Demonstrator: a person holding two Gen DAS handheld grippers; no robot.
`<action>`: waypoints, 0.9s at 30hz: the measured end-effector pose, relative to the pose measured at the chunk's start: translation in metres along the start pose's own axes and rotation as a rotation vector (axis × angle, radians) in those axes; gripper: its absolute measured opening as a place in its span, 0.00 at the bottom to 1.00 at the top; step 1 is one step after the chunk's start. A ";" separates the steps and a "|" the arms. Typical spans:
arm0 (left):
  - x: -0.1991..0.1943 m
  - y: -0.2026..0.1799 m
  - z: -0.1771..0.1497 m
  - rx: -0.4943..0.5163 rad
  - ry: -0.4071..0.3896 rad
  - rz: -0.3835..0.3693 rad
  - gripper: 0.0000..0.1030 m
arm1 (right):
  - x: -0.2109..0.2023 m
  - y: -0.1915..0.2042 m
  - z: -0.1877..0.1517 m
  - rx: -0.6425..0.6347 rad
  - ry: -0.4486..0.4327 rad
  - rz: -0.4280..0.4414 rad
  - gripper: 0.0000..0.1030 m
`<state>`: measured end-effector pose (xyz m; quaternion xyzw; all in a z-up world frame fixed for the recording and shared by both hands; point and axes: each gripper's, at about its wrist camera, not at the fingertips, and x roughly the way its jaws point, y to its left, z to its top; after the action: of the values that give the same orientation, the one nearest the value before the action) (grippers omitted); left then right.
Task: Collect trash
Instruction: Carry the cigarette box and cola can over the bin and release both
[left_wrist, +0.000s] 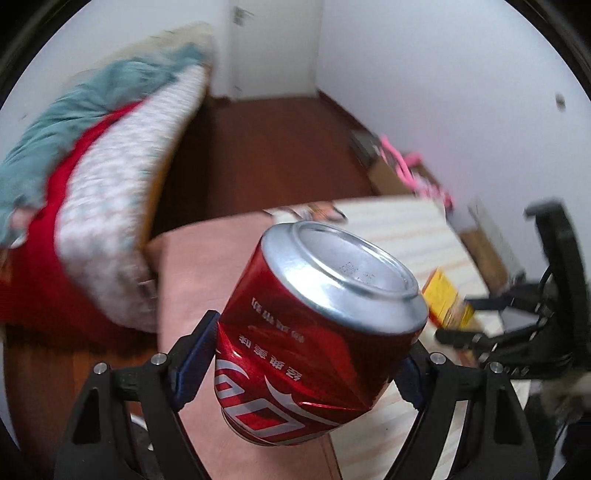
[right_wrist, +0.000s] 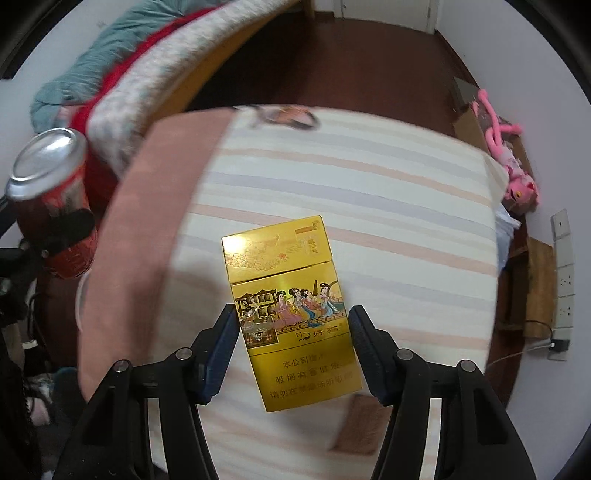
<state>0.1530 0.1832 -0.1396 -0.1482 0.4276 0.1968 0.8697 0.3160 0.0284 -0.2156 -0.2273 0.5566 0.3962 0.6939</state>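
A dented red cola can (left_wrist: 314, 332) hangs bottom-up between the blue pads of my left gripper (left_wrist: 312, 343), which is shut on its crumpled sides. It also shows at the left edge of the right wrist view, as the can (right_wrist: 55, 192). A gold cigarette pack (right_wrist: 291, 314) with painted figures sits between the pads of my right gripper (right_wrist: 293, 312), shut on its long edges and lifted off the striped sheet (right_wrist: 369, 184). In the left wrist view the same pack (left_wrist: 447, 299) appears small at the right.
Below lies a bed with a pink cloth (right_wrist: 147, 221) along its left side. A heap of teal, red and patterned bedding (left_wrist: 92, 166) rises on the left. A pink plush toy (right_wrist: 517, 173) on a cardboard box and wall sockets (right_wrist: 565, 266) stand at the right. Brown floor (left_wrist: 277, 147) runs to a door.
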 end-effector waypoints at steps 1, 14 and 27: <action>-0.017 0.011 -0.005 -0.031 -0.027 0.002 0.79 | -0.008 0.015 -0.001 -0.012 -0.013 0.010 0.60; -0.159 0.199 -0.141 -0.389 -0.082 0.184 0.79 | -0.026 0.275 -0.021 -0.236 -0.045 0.277 0.60; -0.043 0.380 -0.289 -0.912 0.285 0.054 0.80 | 0.158 0.476 -0.036 -0.320 0.241 0.283 0.59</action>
<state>-0.2472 0.3848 -0.3094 -0.5290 0.4165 0.3645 0.6433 -0.0764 0.3254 -0.3161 -0.2998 0.5917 0.5426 0.5153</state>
